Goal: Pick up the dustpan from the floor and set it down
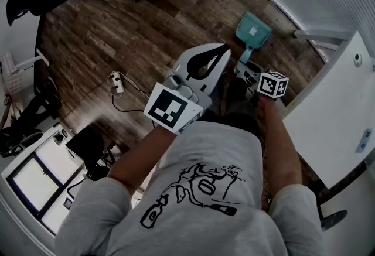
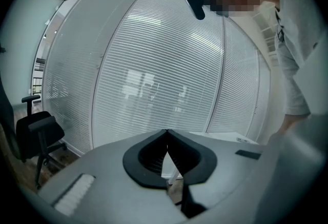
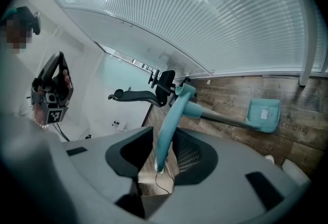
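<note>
Though hidden overhead, dustpan handle between fingers

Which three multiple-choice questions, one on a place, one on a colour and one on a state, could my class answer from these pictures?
1. Where does the pan of the dustpan rest?
A. on the wooden floor
B. on a desk
C. on a chair seat

2. What colour is that pan?
A. red
B. teal
C. black

3. How do the jaws of the left gripper stand?
A. wide apart
B. closed on a cable
C. together, with nothing between them

Answers:
1 A: the head view shows the pan lying on the wooden floor.
2 B: the pan shows teal in both the head view and the right gripper view.
3 C: the left gripper view shows the jaw tips meeting, with nothing caught between them.
</note>
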### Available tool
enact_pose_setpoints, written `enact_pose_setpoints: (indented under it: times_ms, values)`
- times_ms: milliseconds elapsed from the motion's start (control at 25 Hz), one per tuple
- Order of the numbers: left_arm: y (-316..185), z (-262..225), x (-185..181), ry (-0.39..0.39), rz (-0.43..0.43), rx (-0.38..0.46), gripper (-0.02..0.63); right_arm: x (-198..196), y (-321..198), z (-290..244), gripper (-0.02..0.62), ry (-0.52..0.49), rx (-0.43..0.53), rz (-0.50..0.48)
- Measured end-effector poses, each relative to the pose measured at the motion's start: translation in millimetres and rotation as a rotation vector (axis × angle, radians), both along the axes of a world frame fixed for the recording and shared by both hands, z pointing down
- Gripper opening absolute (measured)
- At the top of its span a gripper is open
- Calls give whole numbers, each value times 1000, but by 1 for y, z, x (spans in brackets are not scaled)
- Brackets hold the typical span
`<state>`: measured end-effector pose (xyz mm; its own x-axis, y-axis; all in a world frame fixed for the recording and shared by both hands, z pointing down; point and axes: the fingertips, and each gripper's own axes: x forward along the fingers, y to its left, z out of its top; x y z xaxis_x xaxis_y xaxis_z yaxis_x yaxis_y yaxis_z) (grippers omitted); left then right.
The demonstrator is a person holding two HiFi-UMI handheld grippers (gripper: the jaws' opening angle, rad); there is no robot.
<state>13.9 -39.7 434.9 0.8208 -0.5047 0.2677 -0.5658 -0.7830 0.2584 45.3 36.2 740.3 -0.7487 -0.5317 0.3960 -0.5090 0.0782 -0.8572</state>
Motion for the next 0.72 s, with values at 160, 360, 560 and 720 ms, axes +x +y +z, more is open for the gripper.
enact_pose_setpoints:
  times_ms: [160, 360, 560, 720]
  values:
    - [1, 0, -1, -1, 1, 0, 2, -4, 4, 1, 103, -16, -13, -7]
    - [-1, 1, -2, -4, -1, -6, 2, -9, 13, 4, 119, -21, -45, -46]
    - [0, -2, 0, 4, 3, 4, 2, -11, 23, 9, 167, -24, -83, -58]
    - [-1, -4, 1, 10, 3, 8, 2, -3, 21, 11, 168, -6, -91, -40]
